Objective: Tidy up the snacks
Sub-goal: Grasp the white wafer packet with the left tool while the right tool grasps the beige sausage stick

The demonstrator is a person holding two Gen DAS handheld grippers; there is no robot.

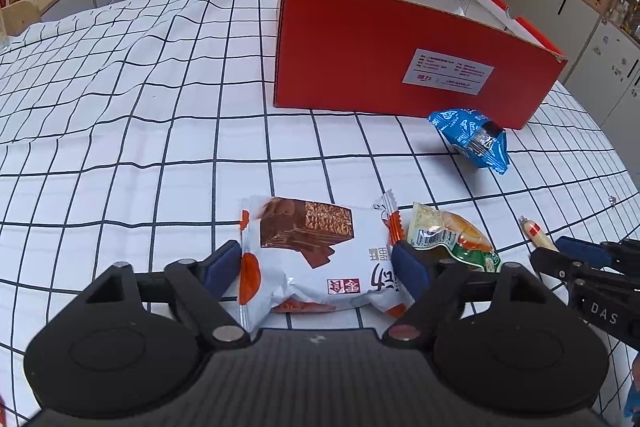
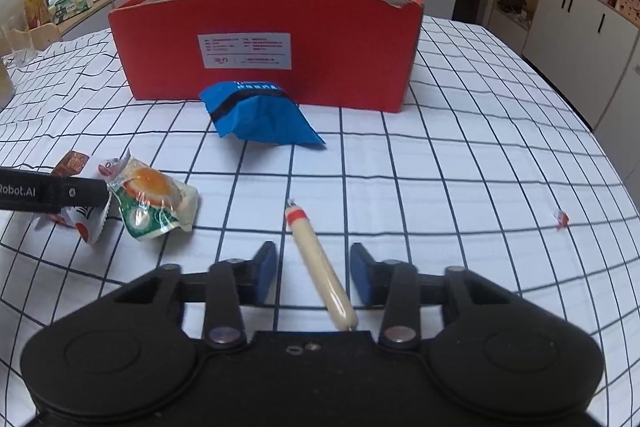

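Both hands work at the checked cloth point(image 1: 160, 115), each over its own snack.

Risks first. The sausage stick point(image 2: 320, 267) lies slanted between the right gripper point(image 2: 314, 273) pads, not square to them. If the jaws meet it at that slant, I judge it may roll or squirt out toward the near edge, being round and slick. The wafer packet point(image 1: 316, 259) is puffed and crinkly; the left gripper point(image 1: 320, 267) may catch only the flat side seams, and a pinch on film alone could slip on the lift. The egg-yolk snack packet point(image 1: 452, 239) lies just right of the wafer packet, touching or nearly touching the left gripper's right pad, and could get dragged along.

Tongs. Left: blue pads sit hard against both side edges of the wafer packet, so I read it as pinching the packet across its width. Right: jaws partly spread, with a clear gap on either side of the stick, nothing pressed yet.

Places. Wafer packet near centre-left, flat on the cloth. Sausage stick to its right, red band pointing far. Blue packet point(image 2: 260, 115) lies farther off, just before the front wall of the red box point(image 2: 272, 27). The box stands open at the far side of the table; its inside is not visible.
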